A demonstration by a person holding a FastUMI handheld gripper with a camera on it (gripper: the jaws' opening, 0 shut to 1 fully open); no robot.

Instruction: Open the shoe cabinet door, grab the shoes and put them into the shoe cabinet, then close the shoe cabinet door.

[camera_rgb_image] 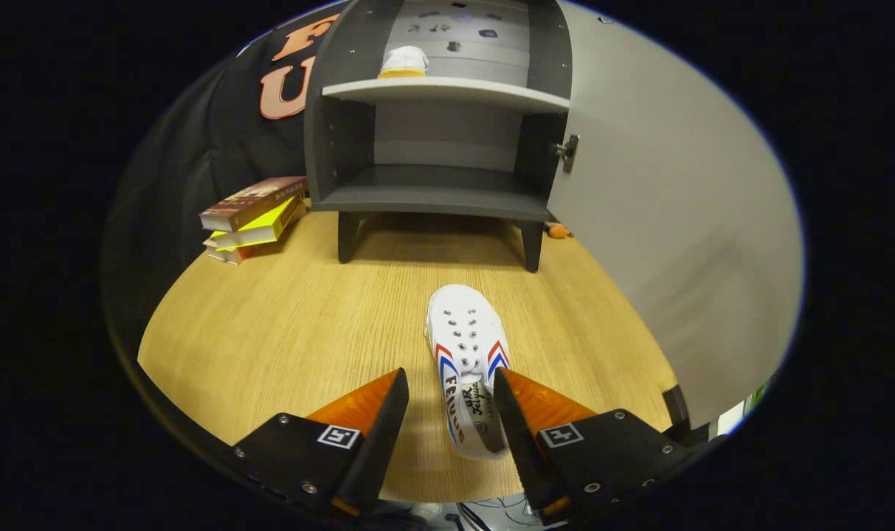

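One white shoe [468,369] lies between your gripper [449,394] fingers, jaws released; open cabinet [447,192] stands far ahead, door [668,221] right, books [254,217] left.

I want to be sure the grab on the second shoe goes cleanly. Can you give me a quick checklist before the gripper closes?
1. Cabinet door swung open: ok.
2. Lower shelf free for a shoe: ok.
3. First shoe on upper shelf: ok.
4. Gripper open: ok.
5. White shoe between the fingers: partly; its heel end lies close to the right finger.
6. Finger height against the shoe's sides: cannot tell.
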